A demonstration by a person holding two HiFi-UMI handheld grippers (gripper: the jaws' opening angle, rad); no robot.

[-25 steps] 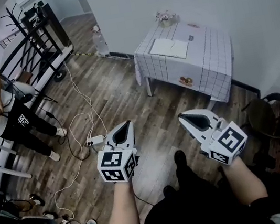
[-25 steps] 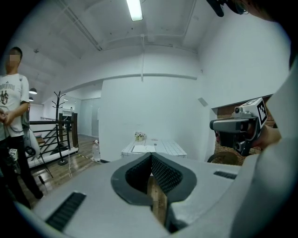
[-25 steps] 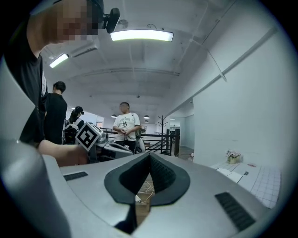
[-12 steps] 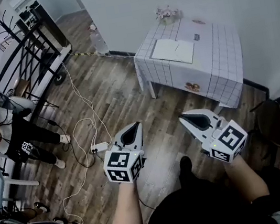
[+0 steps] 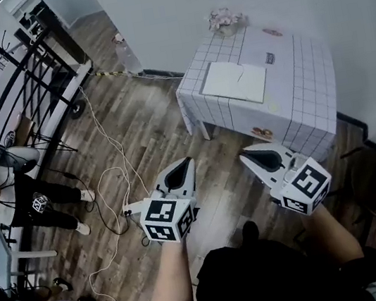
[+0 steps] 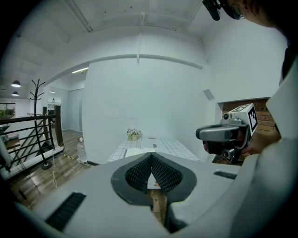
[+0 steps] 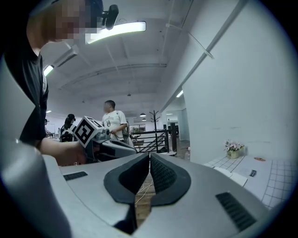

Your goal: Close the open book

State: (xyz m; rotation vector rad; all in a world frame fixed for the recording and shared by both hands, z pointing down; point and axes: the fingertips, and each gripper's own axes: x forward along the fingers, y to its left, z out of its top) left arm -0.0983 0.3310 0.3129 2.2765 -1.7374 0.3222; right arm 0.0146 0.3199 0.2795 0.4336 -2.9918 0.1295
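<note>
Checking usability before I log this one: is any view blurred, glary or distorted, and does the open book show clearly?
Head view: evenly lit, sharp, edges bowed; the open book reads clearly on the table. Left gripper view: fisheye, dark corners, the left tool hides part of the book. Right gripper view: fisheye too, a ceiling light glares.

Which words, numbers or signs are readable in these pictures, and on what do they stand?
No text can be read.
Left cube and right cube: square markers, no letters.
Book and card: too small.
Bystander's shirt print: blurred.
</note>
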